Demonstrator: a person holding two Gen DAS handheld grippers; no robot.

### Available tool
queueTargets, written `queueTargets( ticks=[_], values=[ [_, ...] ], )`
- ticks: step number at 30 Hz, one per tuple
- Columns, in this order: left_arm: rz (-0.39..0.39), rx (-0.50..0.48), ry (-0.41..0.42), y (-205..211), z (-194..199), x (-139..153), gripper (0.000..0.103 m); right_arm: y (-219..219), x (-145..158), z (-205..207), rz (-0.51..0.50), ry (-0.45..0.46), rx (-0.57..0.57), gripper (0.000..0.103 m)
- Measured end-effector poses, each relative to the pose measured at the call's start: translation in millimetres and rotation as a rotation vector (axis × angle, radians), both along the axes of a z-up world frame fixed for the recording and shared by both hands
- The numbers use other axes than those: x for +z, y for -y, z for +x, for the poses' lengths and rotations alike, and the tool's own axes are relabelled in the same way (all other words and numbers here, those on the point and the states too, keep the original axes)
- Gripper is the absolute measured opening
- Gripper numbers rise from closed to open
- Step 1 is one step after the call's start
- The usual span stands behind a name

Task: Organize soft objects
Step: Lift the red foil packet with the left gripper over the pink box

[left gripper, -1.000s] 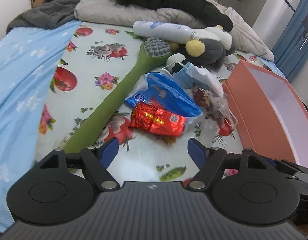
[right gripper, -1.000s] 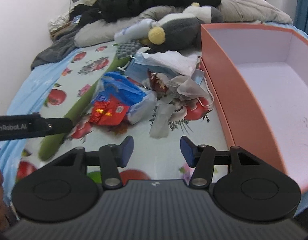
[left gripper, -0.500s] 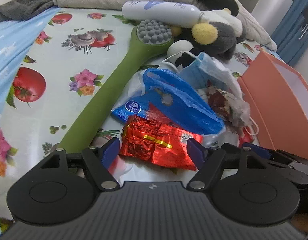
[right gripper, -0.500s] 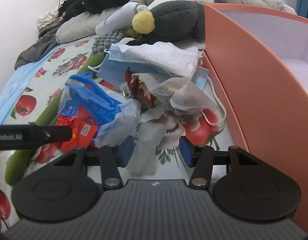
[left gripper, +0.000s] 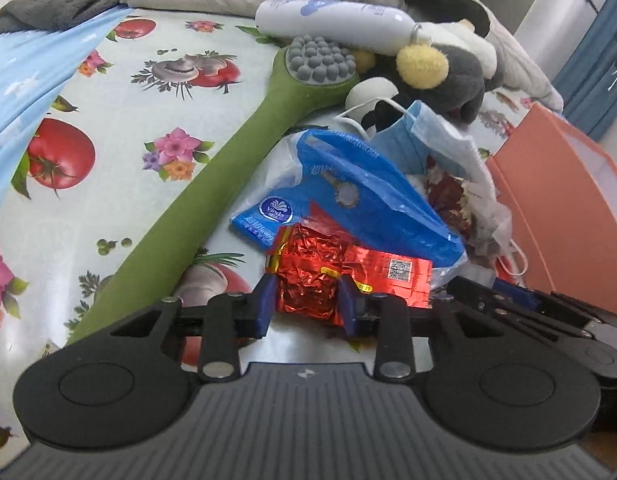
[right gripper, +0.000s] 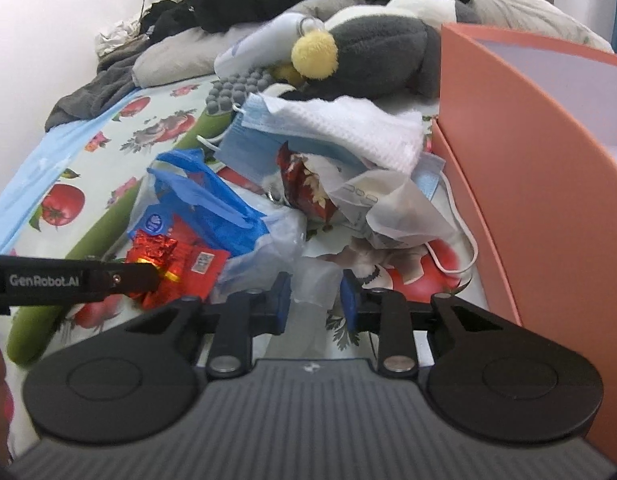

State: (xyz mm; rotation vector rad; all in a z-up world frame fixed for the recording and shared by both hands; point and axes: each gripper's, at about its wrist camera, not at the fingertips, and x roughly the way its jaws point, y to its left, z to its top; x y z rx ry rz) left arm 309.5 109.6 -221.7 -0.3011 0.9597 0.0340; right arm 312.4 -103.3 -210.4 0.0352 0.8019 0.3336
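Observation:
A crinkled red foil packet (left gripper: 328, 276) lies on the fruit-print sheet; my left gripper (left gripper: 306, 300) is shut on its near end. The packet also shows in the right wrist view (right gripper: 176, 264), with the left gripper's finger (right gripper: 120, 278) against it. My right gripper (right gripper: 314, 300) has closed on a clear plastic wrapper (right gripper: 304, 276). Behind lie a blue tissue pack (left gripper: 348, 196), a blue face mask (left gripper: 420, 136), a white cloth (right gripper: 348, 128) and a grey plush toy (left gripper: 448, 68).
An orange box (right gripper: 528, 152) with an open top stands to the right. A long green massage brush (left gripper: 212, 184) lies diagonally on the left. A white bottle (left gripper: 332, 20), pillows and dark clothes lie at the back. A light blue blanket (left gripper: 24, 80) covers the left edge.
Both grippers moved forward and down into the pile. The left one closed on the red foil packet; the right one closed on the clear wrapper.

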Motion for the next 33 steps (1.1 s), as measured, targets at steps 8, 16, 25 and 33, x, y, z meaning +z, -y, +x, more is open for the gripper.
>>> queueTargets(
  ticks=[8, 16, 25, 33],
  values=[
    [-0.039, 0.023, 0.010, 2, -32, 13, 0.038, 8, 14, -23, -0.009, 0.014, -0.008, 0.030],
    [-0.051, 0.023, 0.048, 13, -77, 42, 0.038, 18, 35, -61, 0.004, 0.032, -0.012, 0.030],
    [-0.083, 0.047, 0.108, 21, -131, 85, 0.038, 30, 78, -111, 0.027, 0.087, -0.001, 0.030],
    [-0.066, 0.027, 0.179, 35, -180, 123, 0.038, 45, 106, -155, 0.037, 0.122, -0.001, 0.030]
  ],
)
